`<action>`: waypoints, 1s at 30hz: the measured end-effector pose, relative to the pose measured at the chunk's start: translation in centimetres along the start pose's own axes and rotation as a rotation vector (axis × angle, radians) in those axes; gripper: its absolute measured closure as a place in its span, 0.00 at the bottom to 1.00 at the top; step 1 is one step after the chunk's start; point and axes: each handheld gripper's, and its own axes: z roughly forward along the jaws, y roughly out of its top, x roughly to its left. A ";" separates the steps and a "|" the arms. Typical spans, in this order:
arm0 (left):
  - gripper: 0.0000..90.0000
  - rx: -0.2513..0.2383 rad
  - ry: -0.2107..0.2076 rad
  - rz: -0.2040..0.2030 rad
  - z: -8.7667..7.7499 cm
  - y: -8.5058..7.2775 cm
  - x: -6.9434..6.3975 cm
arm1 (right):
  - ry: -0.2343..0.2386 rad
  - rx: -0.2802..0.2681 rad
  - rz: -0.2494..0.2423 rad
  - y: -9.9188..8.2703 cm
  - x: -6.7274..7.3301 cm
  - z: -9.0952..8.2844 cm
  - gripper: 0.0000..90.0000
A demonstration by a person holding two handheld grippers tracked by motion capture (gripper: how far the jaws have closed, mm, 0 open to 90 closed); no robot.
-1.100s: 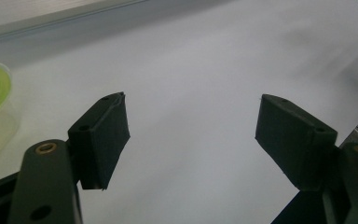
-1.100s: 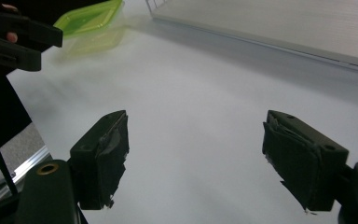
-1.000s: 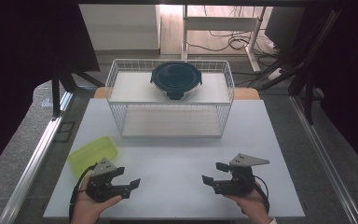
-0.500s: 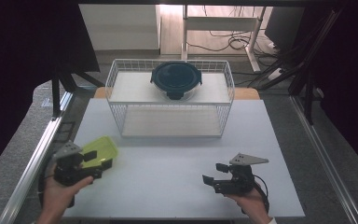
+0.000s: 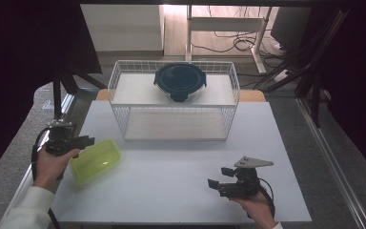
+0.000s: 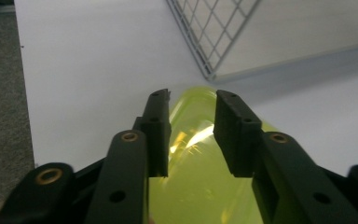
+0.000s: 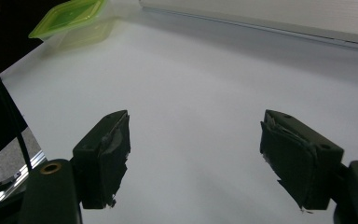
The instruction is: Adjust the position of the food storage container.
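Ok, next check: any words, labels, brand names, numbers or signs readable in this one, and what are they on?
None readable.
Yellow-green container: plain translucent plastic, no label.
Dark blue round lid on the container on the wire rack: no print legible; any moulded mark is too small to tell.
Left gripper and right gripper: black jaws, brass inserts, no markings.
White table: blank.

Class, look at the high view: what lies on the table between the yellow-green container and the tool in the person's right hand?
Nothing: between the yellow-green container and the right tool there is bare white table, as the high view shows.
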 end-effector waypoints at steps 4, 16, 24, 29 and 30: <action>0.88 0.066 0.022 0.033 1.5 1.1 0.6 | -0.004 0.002 0.011 -0.1 -0.3 0.1 0.27; 1.00 0.215 0.143 0.102 4.5 2.0 1.8 | -0.012 0.011 0.024 -0.4 -0.8 0.2 0.27; 1.00 0.273 0.088 0.195 5.3 1.7 0.8 | -0.015 0.019 0.032 -0.6 -1.0 0.5 0.27; 1.00 0.330 0.024 0.280 6.0 1.2 -1.5 | -0.013 0.027 0.033 -0.6 -0.9 0.7 0.27; 1.00 0.330 0.024 0.280 6.0 1.2 -1.5 | -0.013 0.027 0.033 -0.6 -0.9 0.7 0.27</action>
